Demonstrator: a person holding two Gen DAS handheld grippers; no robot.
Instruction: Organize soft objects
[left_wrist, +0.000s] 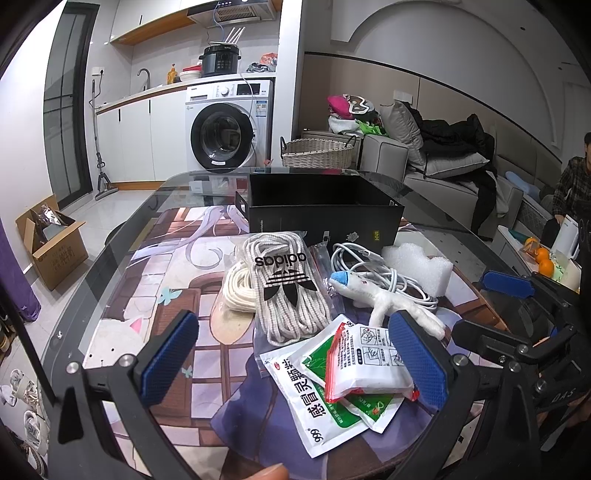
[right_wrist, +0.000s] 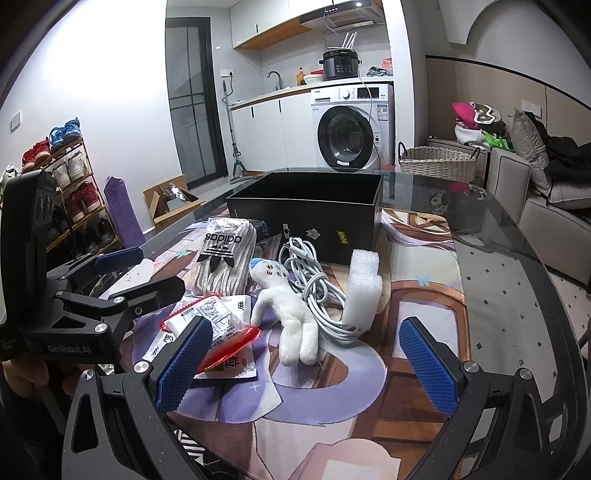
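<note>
On the printed mat lies a pile of things in front of an open black box (left_wrist: 325, 214) (right_wrist: 306, 214). It holds a laces bundle with an adidas label (left_wrist: 284, 291) (right_wrist: 221, 258), a white rope coil (left_wrist: 234, 291), a white plush doll with a blue head (left_wrist: 384, 299) (right_wrist: 288, 306), a white cable (left_wrist: 373, 269) (right_wrist: 314, 295), a white foam piece (left_wrist: 417, 266) (right_wrist: 364, 284) and medicine sachets (left_wrist: 332, 387) (right_wrist: 218, 325). My left gripper (left_wrist: 293, 358) (right_wrist: 136, 273) is open over the sachets. My right gripper (right_wrist: 306, 365) (left_wrist: 495, 314) is open just short of the doll, holding nothing.
The mat lies on a glass table (right_wrist: 517, 288) with a rounded edge. Behind it stand a wicker basket (left_wrist: 317, 153), a washing machine (left_wrist: 225, 125) and a sofa (left_wrist: 443, 166). On the floor to the left are a cardboard box (left_wrist: 51, 243) and a shoe rack (right_wrist: 70, 184). A person (left_wrist: 576, 181) sits far right.
</note>
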